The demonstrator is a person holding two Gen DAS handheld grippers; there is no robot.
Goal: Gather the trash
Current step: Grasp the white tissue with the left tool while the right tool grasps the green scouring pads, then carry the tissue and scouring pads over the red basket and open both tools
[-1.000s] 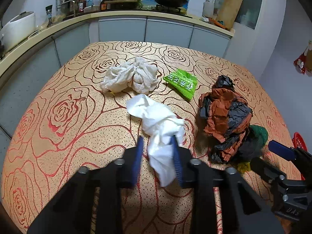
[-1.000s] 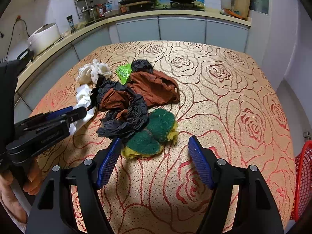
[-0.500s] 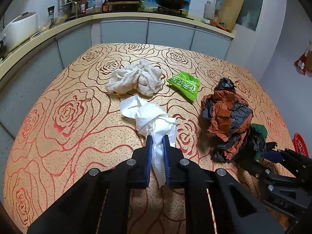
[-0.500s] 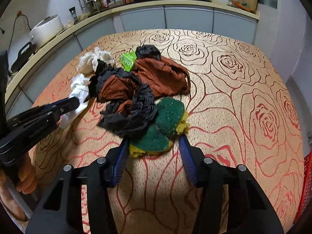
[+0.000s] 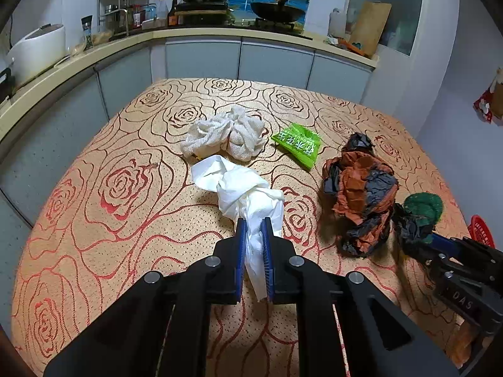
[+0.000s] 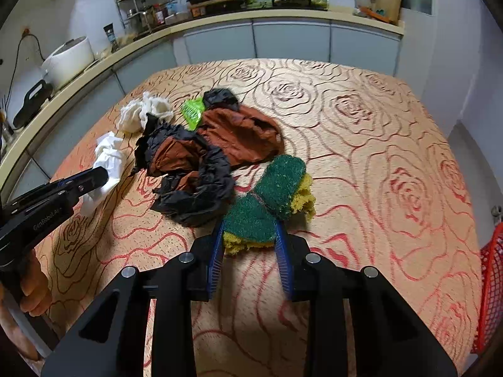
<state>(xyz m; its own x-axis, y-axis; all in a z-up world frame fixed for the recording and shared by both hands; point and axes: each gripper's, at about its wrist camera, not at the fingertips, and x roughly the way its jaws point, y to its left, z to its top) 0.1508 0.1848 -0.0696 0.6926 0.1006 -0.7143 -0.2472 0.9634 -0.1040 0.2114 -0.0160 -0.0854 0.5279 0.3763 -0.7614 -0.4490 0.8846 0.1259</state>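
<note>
the left gripper (image 5: 254, 229) is clamped on the near tail of a crumpled white tissue (image 5: 242, 188), its blue ribbed pads pinching the soft paper so that a strip hangs out below them. the right gripper (image 6: 250, 235) has just been closing, and its pads now press both sides of the nearer of two sponge pieces (image 6: 248, 224), green scouring fibre on top and yellow foam beneath. the second sponge piece (image 6: 284, 185) touches the first, just beyond it. only the right wrist view shows both pieces whole. from the left wrist only a green disc shows behind the black plastic.

the right wrist view also shows a hand (image 6: 30, 286) under the left gripper's handle, and red mesh basket (image 6: 492, 286) at the tabletop's right edge. the left wrist view shows just a corner of it.

on the rose-patterned tabletop (image 5: 94, 220) lie five kinds of trash: one white tissue, two sponge pieces, one wrinkled heap of black and rust-brown plastic bags (image 5: 360, 194) between the two grippers, one flat bright green wrapper (image 5: 298, 146) with white print, and one bunched off-white cloth (image 5: 226, 133) of nubbly weave, farthest off. in the left wrist view the wrapper lies clear of the bags; in the right wrist view the bags half hide it.

beyond the tabletop, a curved kitchen counter (image 5: 188, 36) carries one white rice cooker (image 5: 37, 48) and one dark wok (image 5: 276, 11).
</note>
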